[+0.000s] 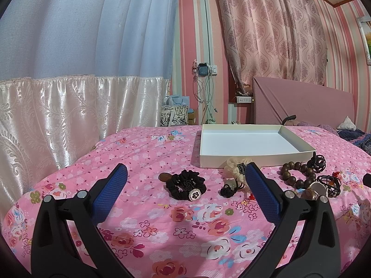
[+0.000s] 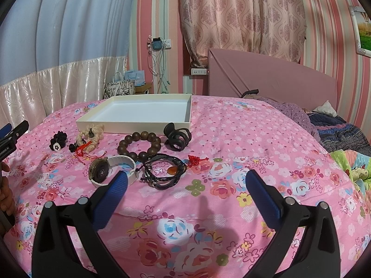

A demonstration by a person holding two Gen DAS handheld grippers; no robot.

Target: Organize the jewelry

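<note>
A shallow white box [image 1: 252, 156] [image 2: 139, 124] lies empty on the pink floral bed. In front of it lie a black scrunchie with a flower charm [image 1: 186, 185] [image 2: 58, 141], a cream scrunchie [image 1: 236, 168] [image 2: 90, 136], a wooden bead bracelet [image 1: 294, 175] [image 2: 139, 147], a black hair claw [image 1: 316, 161] [image 2: 177, 137], a white-strap watch [image 2: 111, 170], black cord bracelets [image 2: 164, 171] and a red knot charm [image 2: 197, 161]. My left gripper [image 1: 185, 178] is open and empty, just short of the black scrunchie. My right gripper [image 2: 185, 180] is open and empty, near the cord bracelets.
The pink floral bedspread [image 1: 174, 231] covers the bed. A pink headboard [image 2: 266, 76] and dark bedding [image 2: 343, 136] are at the right. Curtains, gift bags [image 2: 120, 88] and hanging cables stand behind the bed. The left gripper's tip shows at the right wrist view's left edge [image 2: 14, 132].
</note>
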